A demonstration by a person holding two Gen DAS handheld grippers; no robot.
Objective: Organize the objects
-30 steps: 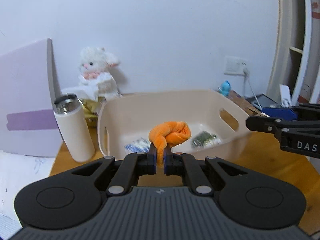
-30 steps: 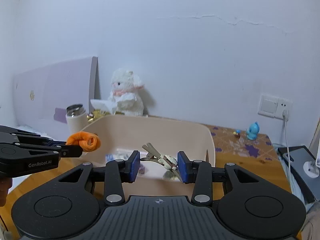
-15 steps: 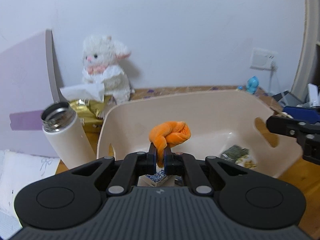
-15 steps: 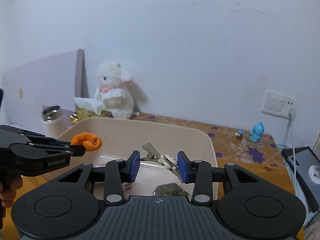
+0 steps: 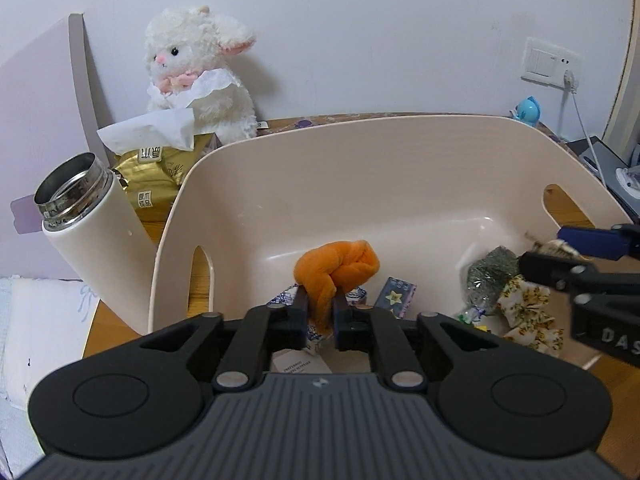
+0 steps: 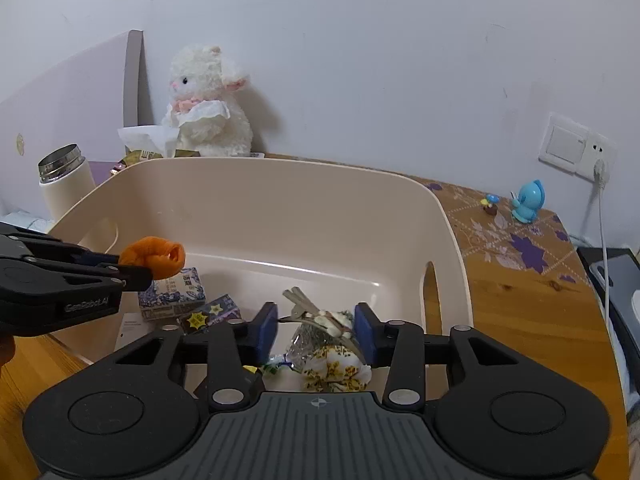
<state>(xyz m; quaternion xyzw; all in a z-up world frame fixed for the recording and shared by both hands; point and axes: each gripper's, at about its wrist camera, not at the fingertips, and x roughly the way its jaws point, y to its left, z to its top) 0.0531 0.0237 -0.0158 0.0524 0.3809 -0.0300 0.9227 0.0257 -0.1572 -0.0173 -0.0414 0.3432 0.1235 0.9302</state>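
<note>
Two grippers are held over the cream bin (image 6: 280,204), which stands on the wooden tabletop (image 6: 516,304) with its far wall toward the plush lamb (image 6: 208,104). The left gripper (image 5: 320,310) is clamped on an orange scrunchie (image 5: 338,268), pinched by a lower fold so that the bulk stands above the jaws; it is carried above the bin's left half, presumably for release inside. The right gripper (image 6: 316,330) is set around a hair clip (image 6: 320,314) lying across the gap between its blue pads (image 6: 267,326), jaws fairly wide; whether the clip is truly gripped cannot be told. Below it, a floral scrunchie (image 6: 332,368) and a foil packet (image 6: 310,338) lie near the bin's near right corner, and small boxes (image 6: 172,290) toward the near left. The far half of the floor is left bare. The high walls and handle cut-outs mean entry from above. A white flask (image 5: 84,224) stands just beside the left wall, so sideways swings there are judged risky.
</note>
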